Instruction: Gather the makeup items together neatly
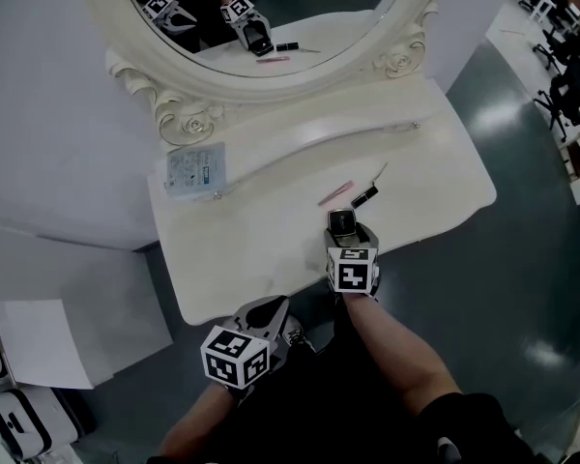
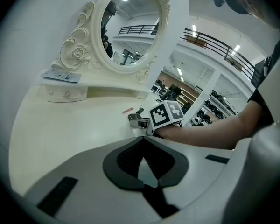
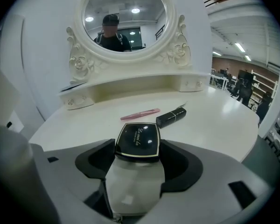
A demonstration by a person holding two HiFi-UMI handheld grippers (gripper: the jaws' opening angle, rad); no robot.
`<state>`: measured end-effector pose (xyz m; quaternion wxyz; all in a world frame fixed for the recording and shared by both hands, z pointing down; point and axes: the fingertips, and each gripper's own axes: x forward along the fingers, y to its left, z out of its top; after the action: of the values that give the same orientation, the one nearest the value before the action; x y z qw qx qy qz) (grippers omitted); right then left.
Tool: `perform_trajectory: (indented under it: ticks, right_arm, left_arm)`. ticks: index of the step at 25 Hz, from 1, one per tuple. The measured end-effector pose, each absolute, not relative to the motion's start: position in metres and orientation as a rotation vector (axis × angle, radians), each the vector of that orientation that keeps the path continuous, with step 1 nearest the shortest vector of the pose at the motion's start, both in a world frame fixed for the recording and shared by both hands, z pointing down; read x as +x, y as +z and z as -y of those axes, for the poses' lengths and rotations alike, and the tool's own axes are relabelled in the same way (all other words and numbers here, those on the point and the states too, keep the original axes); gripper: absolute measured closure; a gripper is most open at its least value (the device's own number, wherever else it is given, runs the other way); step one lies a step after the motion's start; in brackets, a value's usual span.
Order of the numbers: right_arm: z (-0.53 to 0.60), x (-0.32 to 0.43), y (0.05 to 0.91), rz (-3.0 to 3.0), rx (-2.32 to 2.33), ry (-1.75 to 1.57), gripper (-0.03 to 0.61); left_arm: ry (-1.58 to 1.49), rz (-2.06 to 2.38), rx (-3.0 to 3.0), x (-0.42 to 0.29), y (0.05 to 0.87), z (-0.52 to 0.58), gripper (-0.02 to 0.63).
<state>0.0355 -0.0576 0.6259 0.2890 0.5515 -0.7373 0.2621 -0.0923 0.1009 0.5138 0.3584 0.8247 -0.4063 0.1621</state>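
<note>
The right claw (image 3: 139, 157) stands wide around the compact (image 3: 137, 141), probably light, stiff and slippery, best gripped at its sides; the left claw (image 2: 142, 157) is closed.

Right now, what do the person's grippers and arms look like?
The left gripper and right gripper are both pale grey, broad and rounded, with dark grey pads lining the jaws. Each carries a white cube printed with black square markers. No cables show. The person wears a black short-sleeved top, and the forearms are uncovered.
</note>
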Motion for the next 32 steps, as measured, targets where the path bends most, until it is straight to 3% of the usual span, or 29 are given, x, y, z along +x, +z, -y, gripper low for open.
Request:
perform_trajectory:
  ticks: [7,15,23,32]
  right_arm:
    - [0.056,0.045,0.586,2.107,1.397,0.48,0.256]
    - [0.082,0.145,0.555,2.076,1.488,0.432,0.256]
    - [0.137,0.231,0.565,2.052,1.402,0.414,0.256]
    - [0.179,0.272,0.599,2.032,1.294,0.487,0.256]
  left_arm:
    - [0.41,1.019,2.157,-0.081,0.509,-0.095,0.605]
    - [0.404,0.969,2.206,-0.048,0.499,-0.074,0.605]
    - [0.375,1.003,2.193,-0.004,0.496,-0.026,0.604]
    - [0.365,1.054,2.147,0.029,0.502,0.021,0.605]
